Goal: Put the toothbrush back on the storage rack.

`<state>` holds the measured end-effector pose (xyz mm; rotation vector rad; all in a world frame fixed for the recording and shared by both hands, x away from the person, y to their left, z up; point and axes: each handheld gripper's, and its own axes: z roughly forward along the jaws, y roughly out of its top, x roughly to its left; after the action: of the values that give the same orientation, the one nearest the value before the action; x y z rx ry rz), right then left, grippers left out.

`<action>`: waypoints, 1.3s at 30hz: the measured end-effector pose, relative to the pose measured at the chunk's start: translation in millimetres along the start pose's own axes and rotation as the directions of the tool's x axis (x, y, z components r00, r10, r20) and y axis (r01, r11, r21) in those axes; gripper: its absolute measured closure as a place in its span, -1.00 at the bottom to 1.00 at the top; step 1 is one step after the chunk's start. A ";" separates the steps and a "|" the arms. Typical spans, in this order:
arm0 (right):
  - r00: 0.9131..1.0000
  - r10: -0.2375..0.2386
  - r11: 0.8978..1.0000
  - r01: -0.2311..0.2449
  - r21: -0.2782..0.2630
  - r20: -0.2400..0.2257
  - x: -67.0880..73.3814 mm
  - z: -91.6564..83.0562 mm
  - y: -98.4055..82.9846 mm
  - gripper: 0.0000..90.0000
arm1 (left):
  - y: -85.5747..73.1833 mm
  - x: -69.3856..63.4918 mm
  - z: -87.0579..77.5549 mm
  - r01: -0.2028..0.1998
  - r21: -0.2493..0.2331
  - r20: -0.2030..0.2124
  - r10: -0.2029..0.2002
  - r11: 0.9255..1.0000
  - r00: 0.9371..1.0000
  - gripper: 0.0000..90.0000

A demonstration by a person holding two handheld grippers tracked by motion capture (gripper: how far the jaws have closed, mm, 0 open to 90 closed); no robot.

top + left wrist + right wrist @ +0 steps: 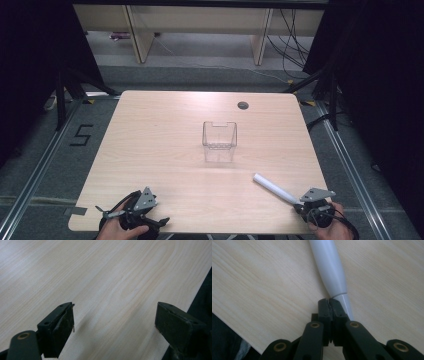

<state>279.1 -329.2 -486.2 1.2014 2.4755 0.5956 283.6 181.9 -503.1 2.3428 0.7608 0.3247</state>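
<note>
The high view looked forward and down on the whole table (165, 150) from above its near edge. The left gripper view sat very close to the wood, facing along it toward one edge. The right gripper view also looked down from close, and shared the white tube (329, 267) with the high view.

We see a light wooden table (165, 150) with rounded corners and a small dark grommet (243, 105) near its far edge, right of centre. A clear plastic container (219, 141) stands upright around the middle. A white tube (272, 187) lies slanted near the right near corner, well apart from the container.
</note>
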 end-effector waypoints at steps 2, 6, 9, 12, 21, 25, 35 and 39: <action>1.000 0.025 1.000 -0.025 0.002 -0.004 0.7 0.7 -1.0 0.96 | 0.0 0.0 0.0 0.000 0.000 0.001 0.000 1.000 1.000 -0.67; 1.000 0.002 1.000 -0.002 0.004 0.012 -3.2 0.3 -1.4 0.96 | 0.0 0.0 0.0 0.001 0.001 0.001 -0.001 1.000 1.000 -0.67; 0.999 0.018 1.000 -0.018 -0.002 0.027 -6.6 0.3 -1.5 0.95 | -0.1 0.0 0.3 0.000 -0.001 -0.001 0.000 1.000 1.000 -0.67; 0.998 0.039 0.999 -0.039 0.003 0.040 -9.3 0.4 -0.7 0.95 | -0.1 -0.3 0.7 0.000 -0.008 -0.006 0.000 1.000 1.000 -0.67; 0.998 0.036 0.999 -0.036 -0.013 0.055 -18.0 2.6 3.8 0.94 | -0.1 -0.2 1.1 0.000 -0.007 -0.005 0.000 1.000 1.000 -0.67; 0.997 0.036 0.999 -0.035 -0.009 0.061 -22.8 6.2 8.2 0.96 | -0.1 -0.2 1.3 0.001 -0.007 -0.006 -0.001 1.000 1.000 -0.67; 0.996 0.042 0.999 -0.041 -0.019 0.073 -35.5 12.3 15.9 0.98 | -0.1 0.2 1.7 0.005 -0.007 -0.006 -0.005 1.000 1.000 -0.67; 0.997 0.032 0.999 -0.031 -0.024 0.075 -39.5 17.6 22.8 0.99 | -0.1 0.0 1.4 0.004 -0.007 -0.006 -0.004 1.000 1.000 -0.67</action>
<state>325.7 -344.1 -485.8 1.2332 2.3851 0.5742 284.1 181.3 -504.2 2.3344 0.7663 0.3328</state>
